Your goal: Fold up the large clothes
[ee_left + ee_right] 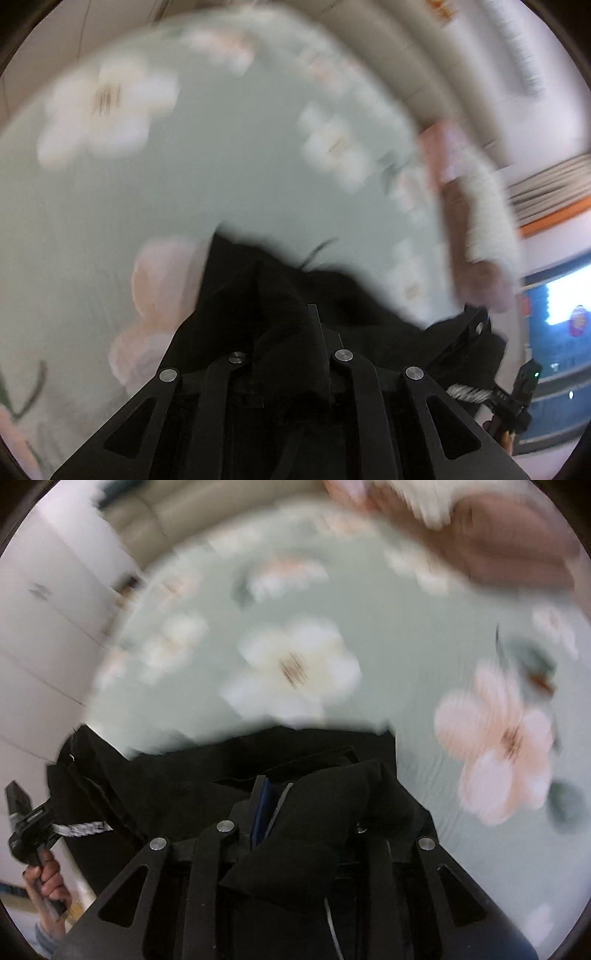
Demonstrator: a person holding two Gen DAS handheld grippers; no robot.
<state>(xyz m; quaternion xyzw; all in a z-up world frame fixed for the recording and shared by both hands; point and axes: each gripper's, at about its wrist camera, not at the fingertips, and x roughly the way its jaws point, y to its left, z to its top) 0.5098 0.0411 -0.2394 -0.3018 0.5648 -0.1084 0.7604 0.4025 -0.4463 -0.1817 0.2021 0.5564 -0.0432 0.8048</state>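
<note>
A black garment [258, 295] is bunched between the fingers of my left gripper [291, 317], which is shut on it. The cloth stretches right to the other gripper [476, 328] at the frame edge. In the right wrist view my right gripper [291, 786] is shut on a fold of the same black garment [325, 812], which spreads left toward the left gripper [74, 775] held in a hand. Both views are blurred by motion. The garment hangs above a pale green bed sheet with large flowers [110, 206].
The flowered sheet [406, 635] fills most of both views. A brown and white pillow or cushion [476, 221] lies at the bed's far edge, also in the right wrist view [509, 542]. White cabinets [48, 620] stand beside the bed.
</note>
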